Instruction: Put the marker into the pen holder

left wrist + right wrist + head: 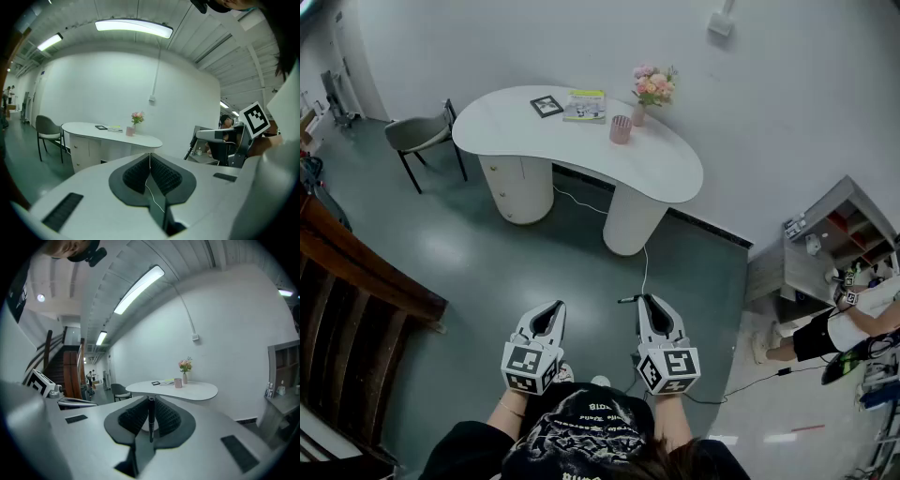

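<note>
A black marker (151,418) stands upright between the pads of my right gripper (151,402), which is shut on it. From the head view the marker (628,299) sticks out sideways at the tip of the right gripper (649,302). My left gripper (551,309) is held beside it, its jaws (150,158) shut together with nothing between them. The pink pen holder (621,129) stands far ahead on the white curved table (516,127), next to a vase of flowers (652,90). Both gripper views show the pen holder (178,382) (130,131) small in the distance.
A book (584,105) and a black framed tag (547,106) lie on the table. A grey chair (417,137) stands at its left end. Dark wooden stairs (352,281) are on my left. A shelf unit (825,246) and a person (844,328) are on my right. A cable (645,264) runs across the floor.
</note>
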Motion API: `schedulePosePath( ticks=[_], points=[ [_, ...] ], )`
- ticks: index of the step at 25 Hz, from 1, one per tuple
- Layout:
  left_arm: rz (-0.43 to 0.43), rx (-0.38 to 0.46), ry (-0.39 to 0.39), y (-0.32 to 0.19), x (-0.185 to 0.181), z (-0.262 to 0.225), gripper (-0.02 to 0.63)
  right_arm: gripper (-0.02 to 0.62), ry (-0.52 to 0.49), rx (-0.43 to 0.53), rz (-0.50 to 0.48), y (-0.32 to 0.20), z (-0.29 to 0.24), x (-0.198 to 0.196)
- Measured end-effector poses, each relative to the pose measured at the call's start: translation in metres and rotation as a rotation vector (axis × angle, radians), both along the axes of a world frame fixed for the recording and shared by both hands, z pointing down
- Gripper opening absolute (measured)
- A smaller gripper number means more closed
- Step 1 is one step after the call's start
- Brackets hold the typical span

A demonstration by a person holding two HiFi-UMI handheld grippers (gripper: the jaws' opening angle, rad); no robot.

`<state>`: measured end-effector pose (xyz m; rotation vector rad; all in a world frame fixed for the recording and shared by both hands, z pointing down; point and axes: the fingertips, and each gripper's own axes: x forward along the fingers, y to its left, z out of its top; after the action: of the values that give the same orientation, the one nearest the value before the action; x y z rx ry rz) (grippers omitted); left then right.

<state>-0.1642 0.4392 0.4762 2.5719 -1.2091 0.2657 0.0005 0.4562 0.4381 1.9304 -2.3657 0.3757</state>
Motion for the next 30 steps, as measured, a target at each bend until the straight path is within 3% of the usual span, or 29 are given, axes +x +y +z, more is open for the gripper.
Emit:
schedulePosePath(
  ticks=[16,30],
  points=[
    [0.025,0.014,0.016,-0.026,-0.033,-0.001,0.025,0.066,-0.034,0.01,0.041,-0.02,0.006,-0.028],
    [-0.074,-0.014,0.02,-0.071,-0.04,0.016,0.025,0.066,0.02,0.022,-0.026,-0.09,0.005,-0.015]
  ],
)
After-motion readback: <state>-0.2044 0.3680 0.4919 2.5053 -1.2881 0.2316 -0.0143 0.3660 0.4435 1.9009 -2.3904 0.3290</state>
